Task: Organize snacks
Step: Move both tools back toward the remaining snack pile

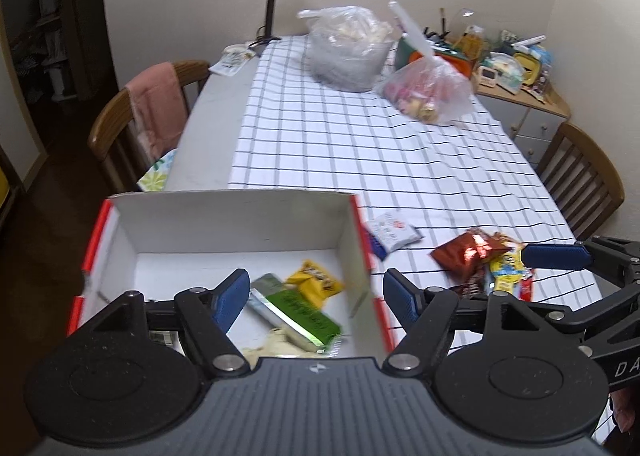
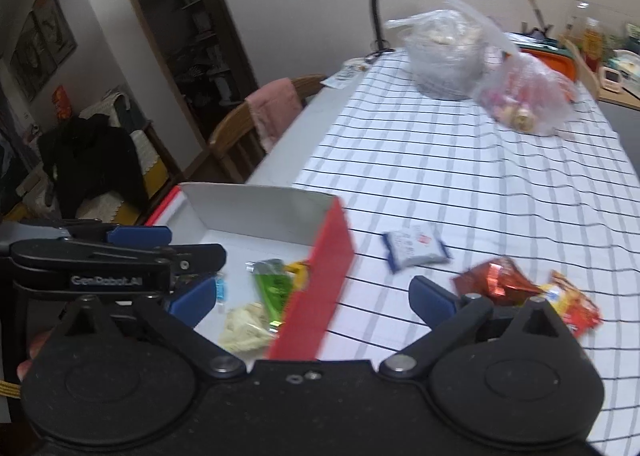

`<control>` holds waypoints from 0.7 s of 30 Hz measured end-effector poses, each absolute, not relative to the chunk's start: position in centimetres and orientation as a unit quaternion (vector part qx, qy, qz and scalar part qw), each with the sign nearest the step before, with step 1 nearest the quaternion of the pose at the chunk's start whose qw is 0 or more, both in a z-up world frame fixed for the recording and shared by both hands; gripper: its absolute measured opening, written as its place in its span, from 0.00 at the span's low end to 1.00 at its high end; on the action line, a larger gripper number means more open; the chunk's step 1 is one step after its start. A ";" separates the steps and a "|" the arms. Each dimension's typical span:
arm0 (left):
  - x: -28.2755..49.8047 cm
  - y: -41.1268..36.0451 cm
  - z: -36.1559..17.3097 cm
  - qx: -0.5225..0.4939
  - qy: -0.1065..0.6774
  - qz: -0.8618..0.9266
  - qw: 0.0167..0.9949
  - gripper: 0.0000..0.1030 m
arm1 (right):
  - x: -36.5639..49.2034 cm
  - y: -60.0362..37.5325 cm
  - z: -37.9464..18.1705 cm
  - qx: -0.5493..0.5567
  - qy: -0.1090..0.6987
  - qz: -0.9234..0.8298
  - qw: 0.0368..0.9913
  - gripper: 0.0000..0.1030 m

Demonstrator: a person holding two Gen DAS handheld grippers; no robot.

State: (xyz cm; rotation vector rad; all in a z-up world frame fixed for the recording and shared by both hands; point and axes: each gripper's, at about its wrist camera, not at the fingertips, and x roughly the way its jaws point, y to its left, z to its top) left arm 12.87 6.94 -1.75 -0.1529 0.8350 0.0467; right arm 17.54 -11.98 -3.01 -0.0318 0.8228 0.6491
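Both sets of jaws stand open with nothing between the pads: the left gripper [image 1: 314, 296] hangs over the open red-sided, white-lined cardboard box [image 1: 240, 216], and the right gripper [image 2: 314, 302] straddles the box's right wall, one finger above the inside and the other above the cloth.

What is left to sort lies on the white, dark-gridded tablecloth [image 1: 360, 144] near the table's front edge. A small white-and-blue sealed sachet [image 2: 416, 250] lies flat just beside the box's right wall. Further toward the front right corner sits a heap of crinkled foil packets, a shiny red-brown one [image 2: 496, 282] on top and yellow and orange wrappers [image 2: 572, 302] touching it.

These should all be very light, thin and soft. The foil looks slick and will likely crumple and slide under a pinch, and the contents may crush, so a gentle close seems wise. I would take the sachet across its short width at a raised edge, and the red-brown packet by its puffed top fold, not flat against the cloth, which could bunch up in the jaws.

Already in the box, toward its near side, are a green wrapped bar [image 1: 308, 314], a yellow packet [image 1: 316, 280] and a pale crumpled piece [image 2: 244, 326].
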 end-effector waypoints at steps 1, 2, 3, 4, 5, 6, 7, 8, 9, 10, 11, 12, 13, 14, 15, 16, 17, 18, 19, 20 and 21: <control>13.0 6.2 -1.8 -0.075 0.404 0.018 0.912 0.72 | 17.7 -12.9 -3.0 -0.014 0.393 0.304 0.868 1.00; 13.2 5.4 -1.8 -0.076 0.403 0.015 0.912 0.72 | 17.9 -13.9 -3.0 -0.013 0.392 0.297 0.871 1.00; 13.4 4.7 -1.8 -0.078 0.403 0.012 0.912 0.72 | 18.1 -15.0 -2.9 -0.013 0.391 0.288 0.874 1.00; 13.7 4.0 -1.9 -0.079 0.404 0.009 0.911 0.73 | 18.4 -16.1 -2.9 -0.013 0.391 0.278 0.878 1.00; 13.8 3.2 -2.0 -0.081 0.405 0.007 0.911 0.73 | 18.7 -17.2 -2.9 -0.012 0.390 0.269 0.881 1.00; 14.1 2.5 -2.1 -0.082 0.407 0.004 0.910 0.73 | 19.0 -18.3 -2.9 -0.011 0.390 0.259 0.884 1.00; 14.3 1.7 -2.2 -0.082 0.409 0.001 0.909 0.73 | 19.2 -19.5 -2.9 -0.011 0.389 0.248 0.887 1.00; 14.6 1.0 -2.4 -0.082 0.411 -0.001 0.908 0.73 | 19.5 -20.6 -3.0 -0.011 0.389 0.237 0.890 1.00; 14.9 0.2 -2.6 -0.081 0.413 -0.003 0.907 0.73 | 19.8 -21.6 -3.1 -0.009 0.390 0.228 0.892 1.00; 15.1 -0.5 -2.8 -0.081 0.416 -0.005 0.906 0.73 | 20.1 -22.7 -3.2 -0.006 0.391 0.219 0.894 1.00; 15.3 -1.3 -3.0 -0.082 0.418 -0.006 0.905 0.73 | 20.3 -23.7 -3.4 -0.004 0.393 0.211 0.895 1.00; 15.6 -2.0 -3.2 -0.081 0.420 -0.008 0.904 0.73 | 20.5 -24.7 -3.6 -0.002 0.395 0.203 0.896 1.00; 15.9 -2.6 -3.5 -0.081 0.423 -0.009 0.903 0.73 | 20.8 -25.6 -3.8 -0.001 0.398 0.196 0.896 1.00; 16.2 -3.4 -3.8 -0.082 0.425 -0.010 0.901 0.73 | 20.9 -26.4 -4.0 0.000 0.400 0.191 0.896 1.00; 16.4 -4.1 -4.0 -0.083 0.428 -0.012 0.900 0.73 | 21.1 -27.1 -4.2 0.001 0.402 0.186 0.897 1.00; 16.7 -4.7 -4.3 -0.082 0.428 -0.014 0.900 0.73 | 21.3 -27.7 -4.5 0.001 0.404 0.182 0.896 1.00; 16.9 -5.3 -4.5 -0.082 0.430 -0.015 0.899 0.73 | 21.5 -28.3 -4.8 0.002 0.407 0.179 0.896 1.00; 17.4 -5.9 -4.8 -0.082 0.433 -0.015 0.897 0.73 | 21.8 -28.9 -5.0 0.003 0.409 0.177 0.895 1.00; 17.8 -6.5 -5.1 -0.083 0.435 -0.016 0.896 0.73 | 22.0 -29.6 -5.3 0.004 0.412 0.176 0.894 1.00; 18.2 -7.0 -5.3 -0.083 0.437 -0.018 0.896 0.73 | 22.2 -30.1 -5.6 0.004 0.415 0.175 0.893 1.00; 18.8 -7.5 -5.5 -0.082 0.440 -0.019 0.894 0.73 | 22.5 -30.6 -5.8 0.003 0.417 0.174 0.892 1.00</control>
